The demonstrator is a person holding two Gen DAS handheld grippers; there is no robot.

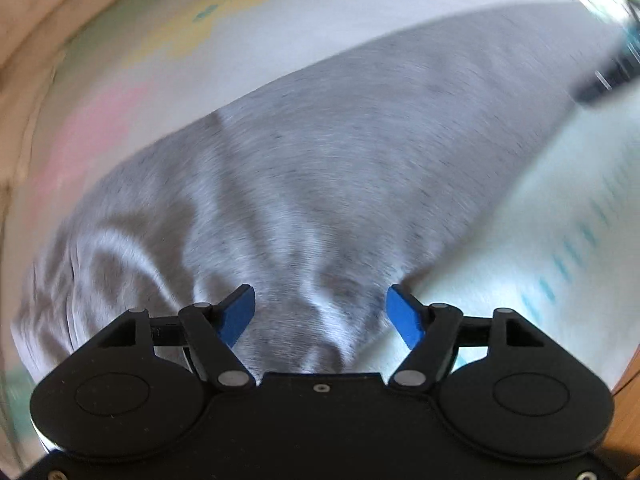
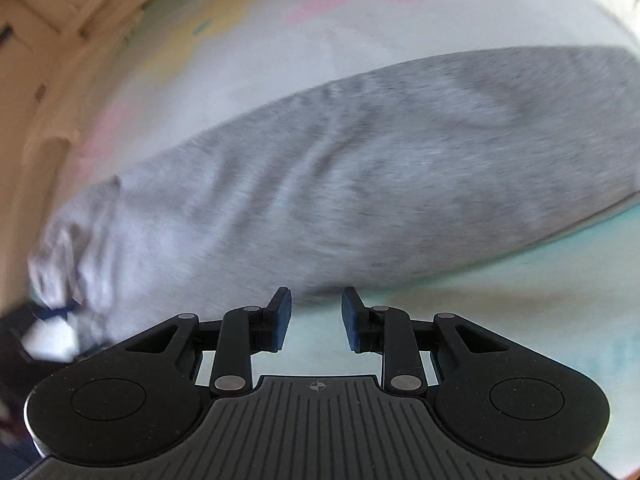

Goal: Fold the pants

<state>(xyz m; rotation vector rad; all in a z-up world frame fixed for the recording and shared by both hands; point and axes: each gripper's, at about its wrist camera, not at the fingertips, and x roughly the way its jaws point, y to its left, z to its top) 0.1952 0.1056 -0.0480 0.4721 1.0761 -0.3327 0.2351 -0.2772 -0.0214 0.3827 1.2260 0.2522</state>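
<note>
Both hand-held grippers [image 1: 320, 312] [image 2: 316, 318] hang unclenched over soft, wrinkled grey-knit pants [image 1: 312, 184].

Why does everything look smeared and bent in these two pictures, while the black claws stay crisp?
Left wrist view: the grey pants and pastel bed sheet streak with motion blur, while the left gripper stays sharp. Right wrist view: milder blur; the right gripper is crisp. In both, the fisheye lens curves the edges.
</note>
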